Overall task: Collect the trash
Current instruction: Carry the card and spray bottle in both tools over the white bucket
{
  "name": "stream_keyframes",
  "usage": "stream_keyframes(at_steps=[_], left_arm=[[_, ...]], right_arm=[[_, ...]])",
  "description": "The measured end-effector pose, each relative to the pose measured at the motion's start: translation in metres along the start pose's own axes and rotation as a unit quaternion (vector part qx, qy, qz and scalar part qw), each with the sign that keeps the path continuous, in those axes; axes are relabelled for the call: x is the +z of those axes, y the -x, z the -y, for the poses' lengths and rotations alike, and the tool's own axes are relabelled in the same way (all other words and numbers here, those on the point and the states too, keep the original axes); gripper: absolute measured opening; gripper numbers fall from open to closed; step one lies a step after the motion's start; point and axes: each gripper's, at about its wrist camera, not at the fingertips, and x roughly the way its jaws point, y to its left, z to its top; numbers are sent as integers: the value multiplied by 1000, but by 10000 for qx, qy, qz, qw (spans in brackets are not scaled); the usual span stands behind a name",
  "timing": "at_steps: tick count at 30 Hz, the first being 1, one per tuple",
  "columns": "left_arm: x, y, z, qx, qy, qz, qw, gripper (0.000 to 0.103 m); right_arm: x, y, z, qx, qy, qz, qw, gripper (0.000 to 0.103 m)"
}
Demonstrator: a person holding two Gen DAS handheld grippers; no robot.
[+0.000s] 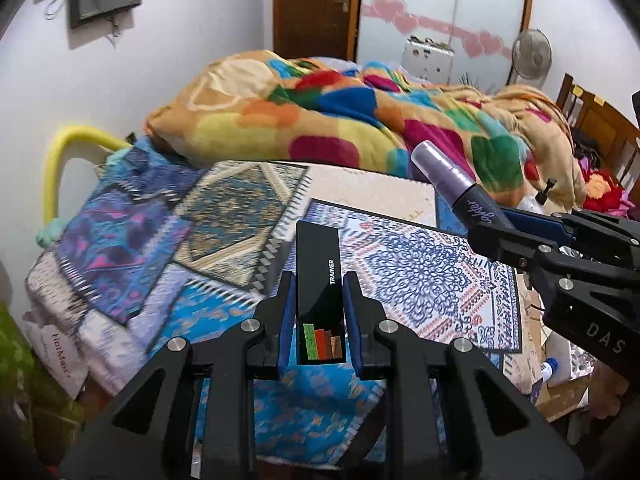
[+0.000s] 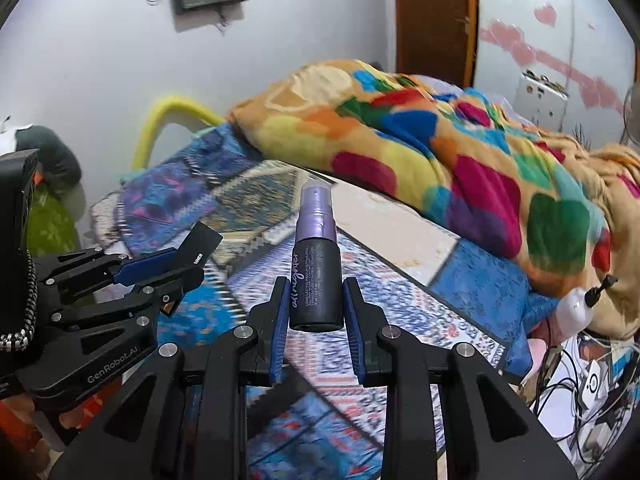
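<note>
Both tongs are clenched on trash, held side by side above the bed. Left tongs (image 1: 319, 312) grip a slim black rectangular cardboard box (image 1: 318, 276) between their blue pads, narrowed until each pad presses a long side of it. It stands nearly upright, its far end pointing away from me; white lettering reading "TRAINER" runs along one face, and green, red and brown blocks show at its near end. From my right camera the same box (image 2: 202, 242) sticks out of those tongs (image 2: 176, 268) at a slant.

Right tongs (image 2: 316, 308) are closed to about the same width on a small spray bottle with a dark body and a lilac clear cap (image 2: 316, 264), pads touching its lower sides. The cap points forward; pale script and fine print run along the dark part. From the left camera the bottle (image 1: 456, 188) leans up and to the left out of those tongs (image 1: 492, 228).

Beneath both lie overlapping patterned blue and beige rugs (image 1: 420, 268) on the bed, with a rumpled multicoloured fleece blanket (image 1: 320, 120) just behind them against the white wall (image 1: 180, 60).
</note>
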Motion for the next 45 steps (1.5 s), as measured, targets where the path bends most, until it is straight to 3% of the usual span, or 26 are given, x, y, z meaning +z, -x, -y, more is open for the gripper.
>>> stream_keyframes(at_steps=[5,12,25,33,40,45], left_arm=[[-24,39,-29,248,199,175,9993,22],[-68,72,-81,574,637,97,9963,22],[-155,107,-191,1151,1543,-113,9812,22],[-211,92,-244,1309,2011,-531,9693,22],[-266,49,-274,1206,2518,-1089,9540,22],[-288,21,-288,1167,2735,-1359,9451,22]], right_arm=[[-1,14,-38,166,246,67,9995,24],[-11,18,-99,560,575,21,9968,24],[-38,-19,-208,1255,1198,-477,9837,24],[-62,-64,-264,1462,1562,-1001,9717,24],[-86,-111,-304,1677,1829,-1623,9550,24],[-98,-143,-323,1873,1948,-2069,9403,24]])
